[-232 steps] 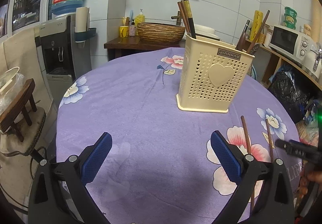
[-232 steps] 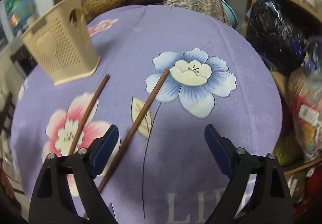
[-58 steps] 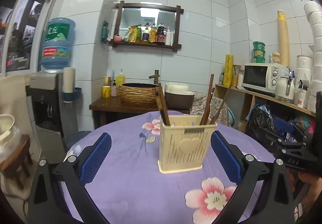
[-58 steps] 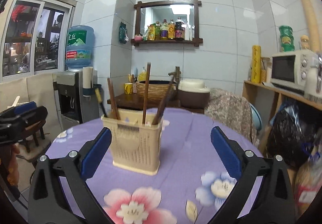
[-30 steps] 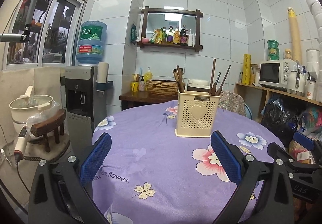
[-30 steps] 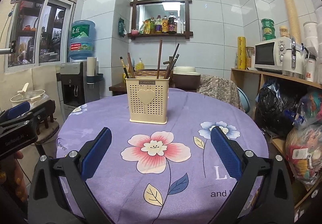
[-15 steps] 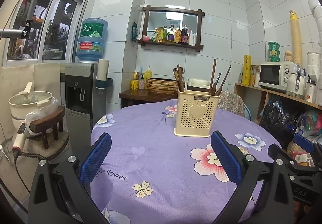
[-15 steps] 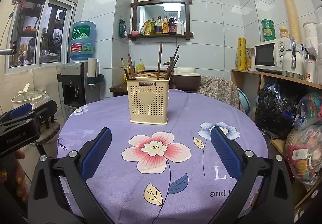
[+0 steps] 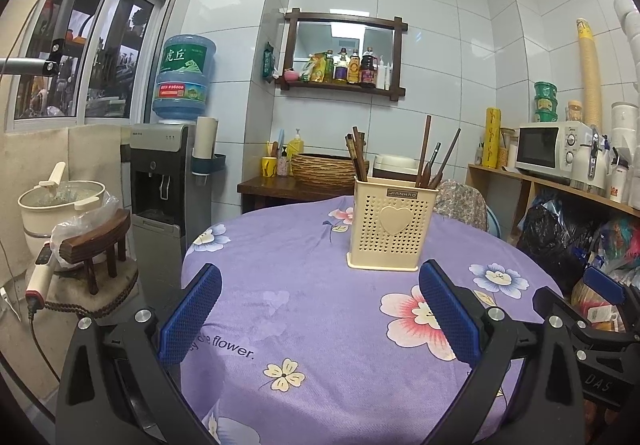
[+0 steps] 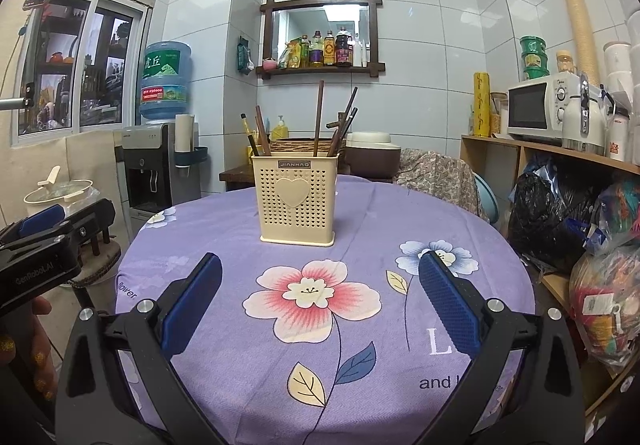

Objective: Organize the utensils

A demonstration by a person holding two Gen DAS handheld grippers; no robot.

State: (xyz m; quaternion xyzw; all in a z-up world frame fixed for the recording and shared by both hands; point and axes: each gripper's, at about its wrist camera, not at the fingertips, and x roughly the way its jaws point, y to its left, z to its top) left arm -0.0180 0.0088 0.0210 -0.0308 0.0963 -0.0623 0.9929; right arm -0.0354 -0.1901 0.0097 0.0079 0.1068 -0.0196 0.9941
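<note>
A cream perforated utensil holder [image 9: 391, 223] with a heart on its front stands upright on the round table, seen also as the holder [image 10: 297, 199] in the right wrist view. Several brown chopsticks [image 9: 423, 151] stick up out of it, the same chopsticks [image 10: 318, 118] showing from the other side. My left gripper [image 9: 320, 303] hangs open and holds nothing, well short of the holder. Over the table's near edge my right gripper [image 10: 320, 299] is open too, nothing between its blue pads. Each view catches the other gripper at its side edge.
A purple flowered cloth [image 9: 320, 325] covers the table. A water dispenser [image 9: 160, 181] and a stool with a pot [image 9: 64, 205] stand left. A side table with a wicker basket [image 9: 322, 169] is behind. Shelves with a microwave [image 10: 536, 111] and bags [image 10: 552, 221] line the right.
Over the last second both grippers have barely shifted and stay open. Earlier, two chopsticks lay on the cloth near the holder; now none lie there and both grippers sit further back.
</note>
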